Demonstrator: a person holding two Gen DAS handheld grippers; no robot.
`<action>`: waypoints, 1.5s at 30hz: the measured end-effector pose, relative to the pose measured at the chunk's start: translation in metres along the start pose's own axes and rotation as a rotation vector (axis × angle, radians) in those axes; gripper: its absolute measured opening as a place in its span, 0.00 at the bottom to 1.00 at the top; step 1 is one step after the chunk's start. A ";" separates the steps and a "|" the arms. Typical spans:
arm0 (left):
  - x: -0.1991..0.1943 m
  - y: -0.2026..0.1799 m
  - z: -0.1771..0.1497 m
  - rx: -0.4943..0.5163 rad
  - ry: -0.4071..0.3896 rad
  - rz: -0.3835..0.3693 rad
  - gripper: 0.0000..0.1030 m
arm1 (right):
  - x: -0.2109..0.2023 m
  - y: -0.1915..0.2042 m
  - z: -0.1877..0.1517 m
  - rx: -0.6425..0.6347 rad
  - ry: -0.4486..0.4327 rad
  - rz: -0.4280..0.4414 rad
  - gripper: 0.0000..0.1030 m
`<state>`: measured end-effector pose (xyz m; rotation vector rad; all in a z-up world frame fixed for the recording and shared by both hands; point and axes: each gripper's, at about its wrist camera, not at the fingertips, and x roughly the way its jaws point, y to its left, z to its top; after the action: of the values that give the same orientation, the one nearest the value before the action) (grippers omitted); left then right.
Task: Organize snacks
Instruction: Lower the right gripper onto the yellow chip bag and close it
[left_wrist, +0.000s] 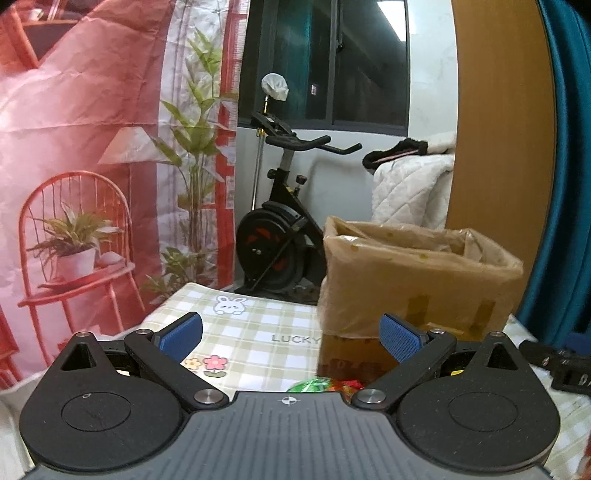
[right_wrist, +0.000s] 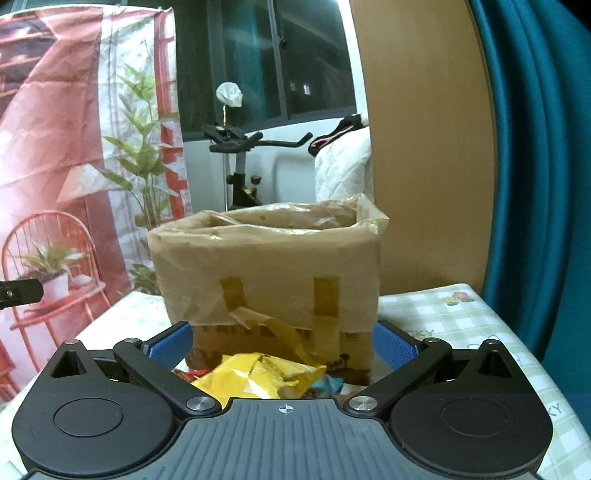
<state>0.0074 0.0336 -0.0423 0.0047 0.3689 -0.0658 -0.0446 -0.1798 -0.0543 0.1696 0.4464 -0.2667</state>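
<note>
Both the left tongs (left_wrist: 291, 338) and the right tongs (right_wrist: 282, 345) are held wide open, with nothing gripped. The checked bench (left_wrist: 255, 332) is seen beneath. Snack packets (right_wrist: 258, 376) lie before the bag-lined cardboard box (right_wrist: 269, 273); its contents cannot be seen. An exercise bike (left_wrist: 277, 236) stands behind.

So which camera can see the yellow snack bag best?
The right wrist view. The crumpled yellow snack bag lies in plain sight between the open fingers of the right hand-held gripper, in front of the cardboard box. The left wrist view shows no yellow bag, only green and red wrappers.
</note>
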 end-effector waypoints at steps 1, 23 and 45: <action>0.001 0.001 -0.001 0.005 0.001 0.002 1.00 | 0.000 -0.001 -0.001 0.000 0.001 -0.001 1.00; 0.016 0.009 -0.048 0.057 0.141 -0.071 0.93 | 0.023 0.010 -0.057 -0.009 0.183 0.112 1.00; 0.082 -0.040 -0.061 0.092 0.242 -0.441 0.74 | 0.045 -0.012 -0.047 -0.063 0.205 0.179 0.48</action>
<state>0.0593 -0.0108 -0.1282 0.0221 0.6040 -0.5218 -0.0276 -0.1903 -0.1175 0.1747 0.6384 -0.0590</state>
